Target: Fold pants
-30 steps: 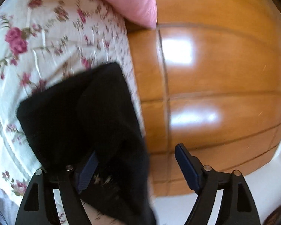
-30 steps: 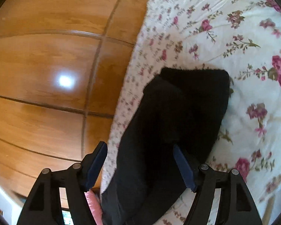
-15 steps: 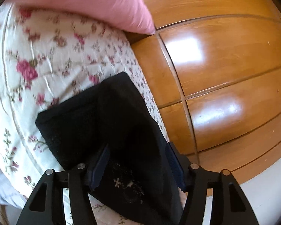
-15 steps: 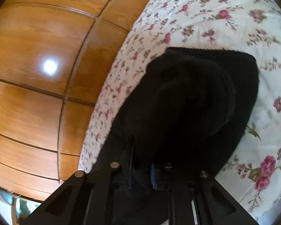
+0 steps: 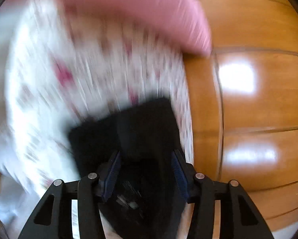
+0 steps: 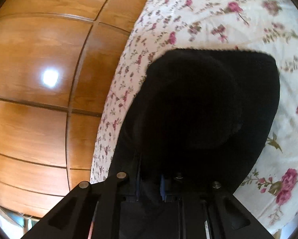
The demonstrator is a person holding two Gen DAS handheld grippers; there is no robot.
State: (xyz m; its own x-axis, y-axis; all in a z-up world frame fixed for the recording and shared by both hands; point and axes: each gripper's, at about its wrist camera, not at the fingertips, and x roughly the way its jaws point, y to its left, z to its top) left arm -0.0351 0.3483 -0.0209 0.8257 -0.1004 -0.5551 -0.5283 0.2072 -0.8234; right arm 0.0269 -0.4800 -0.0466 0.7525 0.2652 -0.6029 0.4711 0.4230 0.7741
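Black pants lie on a floral bedsheet; right gripper pinches them, left gripper straddles them, spread.

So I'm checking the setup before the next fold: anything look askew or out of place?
Only placement: the black pants lie at the very edge of the floral bedsheet, beside the wooden floor. Nothing looks spilled or damaged. The left view is motion-blurred.

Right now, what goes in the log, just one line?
task: fold pants | left gripper: open around black pants | right gripper: shut on pants | bed
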